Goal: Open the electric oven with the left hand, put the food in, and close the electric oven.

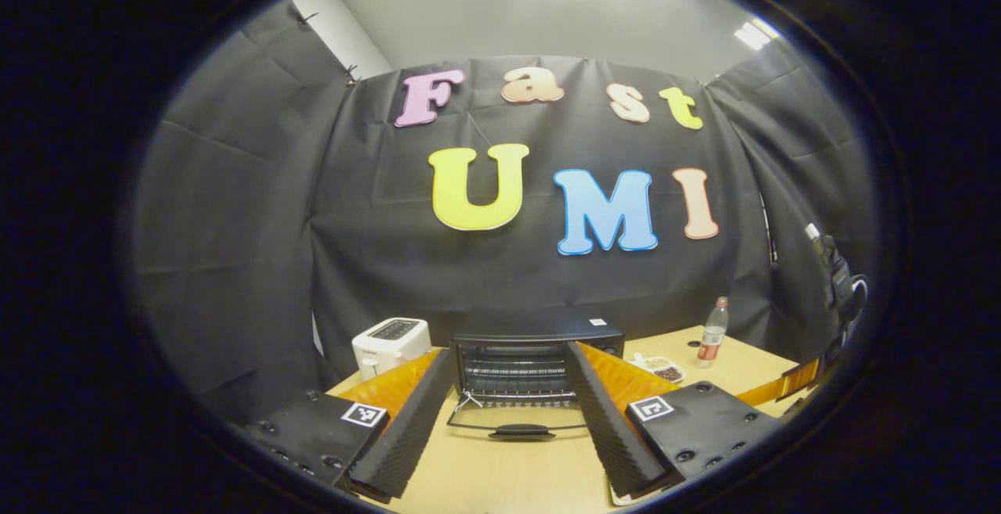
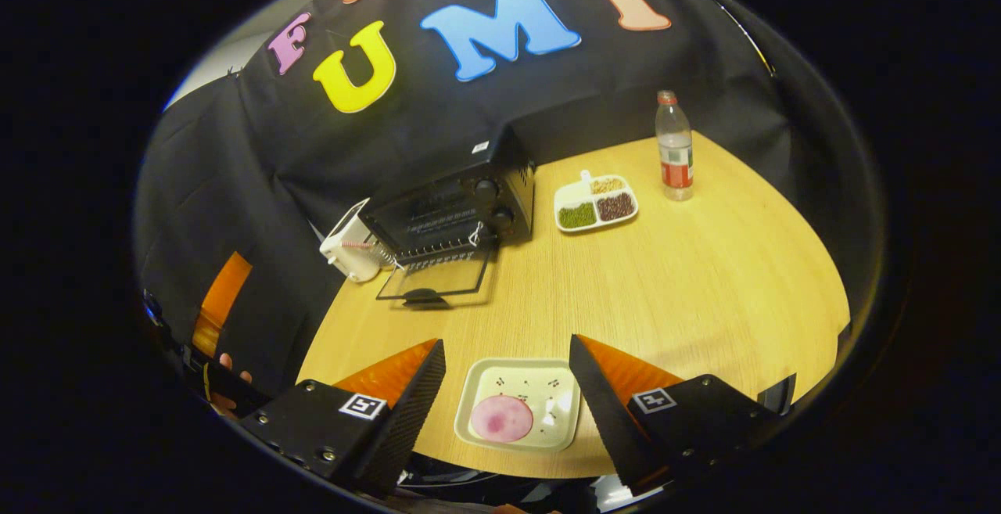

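Pale wood table [image 2: 688, 279] is carrying one electric oven [image 2: 457, 205], one white toaster [image 2: 344, 252], one three-part snack dish [image 2: 596, 203], one plastic bottle [image 2: 674, 146] and one white plate [image 2: 547, 397] with a single round pink slice of food [image 2: 501, 418] on it.

Left gripper [image 1: 512, 420] is hovering with its fingers [image 1: 407, 428] spread wide, gripping nothing and touching nothing. Straight ahead between those fingers the oven [image 1: 532, 350] is standing with its door [image 1: 516, 420] dropped flat onto the table, handle toward the gripper, wire rack [image 1: 516, 377] showing inside. The toaster [image 1: 389, 342] is sitting beyond the left finger, the snack dish [image 1: 661, 369] and bottle [image 1: 712, 334] beyond the right finger.

Right gripper [image 2: 508, 397] is also standing wide open, holding nothing. The plate is lying between its two fingers [image 2: 410, 412], apart from both, with the food on the plate's near-left part. The oven is sitting well ahead and to the left of these fingers, black, door [image 2: 434, 279] lying open, two knobs on its right side. A hand [image 2: 227, 381] is showing far to the left.
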`<state>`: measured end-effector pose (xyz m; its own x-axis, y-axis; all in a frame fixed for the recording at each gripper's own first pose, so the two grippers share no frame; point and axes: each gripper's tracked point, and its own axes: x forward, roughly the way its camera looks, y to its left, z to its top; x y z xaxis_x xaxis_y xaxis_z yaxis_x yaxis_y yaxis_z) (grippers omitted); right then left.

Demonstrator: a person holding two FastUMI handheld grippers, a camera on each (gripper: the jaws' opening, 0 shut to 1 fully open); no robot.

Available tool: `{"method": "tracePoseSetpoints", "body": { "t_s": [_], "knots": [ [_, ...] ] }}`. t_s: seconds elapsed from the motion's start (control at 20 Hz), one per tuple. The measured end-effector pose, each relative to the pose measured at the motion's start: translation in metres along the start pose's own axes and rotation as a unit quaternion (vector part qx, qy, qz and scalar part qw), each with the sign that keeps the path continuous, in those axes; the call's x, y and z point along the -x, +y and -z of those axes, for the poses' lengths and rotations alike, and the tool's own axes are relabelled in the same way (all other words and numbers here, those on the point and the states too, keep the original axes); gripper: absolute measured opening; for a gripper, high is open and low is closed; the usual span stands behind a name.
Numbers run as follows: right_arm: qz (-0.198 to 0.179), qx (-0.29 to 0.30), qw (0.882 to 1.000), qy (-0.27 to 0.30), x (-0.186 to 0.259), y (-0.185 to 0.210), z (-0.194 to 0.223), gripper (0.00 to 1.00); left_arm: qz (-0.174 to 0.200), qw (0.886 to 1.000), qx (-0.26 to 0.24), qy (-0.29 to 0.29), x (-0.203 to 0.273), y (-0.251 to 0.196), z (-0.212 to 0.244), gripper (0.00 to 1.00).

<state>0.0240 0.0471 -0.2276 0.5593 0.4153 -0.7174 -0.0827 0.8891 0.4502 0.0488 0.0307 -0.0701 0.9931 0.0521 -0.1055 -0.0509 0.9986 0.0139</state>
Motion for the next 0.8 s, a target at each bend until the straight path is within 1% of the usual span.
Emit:
{"method": "tracePoseSetpoints", "body": {
  "t_s": [0.05,0.15,0.3,0.35,0.45,0.65,0.7,0.75,0.8],
  "knots": [
    [-0.001,-0.007,1.000,0.023,-0.005,-0.002,0.007,0.98,0.002,1.000,-0.001,0.000,0.002,-0.001,-0.001,1.00],
    [0.019,-0.012,0.997,0.076,-0.016,-0.019,0.027,0.99,0.001,1.000,-0.005,0.001,0.006,0.001,-0.001,1.00],
    [0.020,-0.032,0.989,0.140,-0.026,-0.034,0.053,0.98,0.003,1.000,0.003,0.006,0.007,-0.001,0.004,1.00],
    [0.022,-0.044,0.986,0.157,-0.031,-0.039,0.061,0.96,0.002,1.000,0.006,0.009,0.006,-0.001,0.007,1.00],
    [0.026,-0.055,0.981,0.182,-0.040,-0.045,0.073,0.96,0.000,1.000,0.012,0.014,0.004,-0.001,0.012,1.00],
    [0.034,-0.047,0.970,0.235,-0.055,-0.056,0.092,0.96,-0.003,1.000,0.013,0.019,0.003,0.002,0.016,1.00],
    [0.033,-0.044,0.965,0.255,-0.058,-0.056,0.098,0.86,-0.005,1.000,0.017,0.019,0.003,0.003,0.016,1.00],
    [0.031,-0.041,0.963,0.266,-0.059,-0.057,0.102,0.96,-0.007,1.000,0.021,0.019,0.003,0.005,0.017,1.00],
    [0.031,-0.039,0.960,0.276,-0.062,-0.059,0.105,0.96,-0.010,0.999,0.022,0.021,0.002,0.007,0.018,1.00]
  ]
}}
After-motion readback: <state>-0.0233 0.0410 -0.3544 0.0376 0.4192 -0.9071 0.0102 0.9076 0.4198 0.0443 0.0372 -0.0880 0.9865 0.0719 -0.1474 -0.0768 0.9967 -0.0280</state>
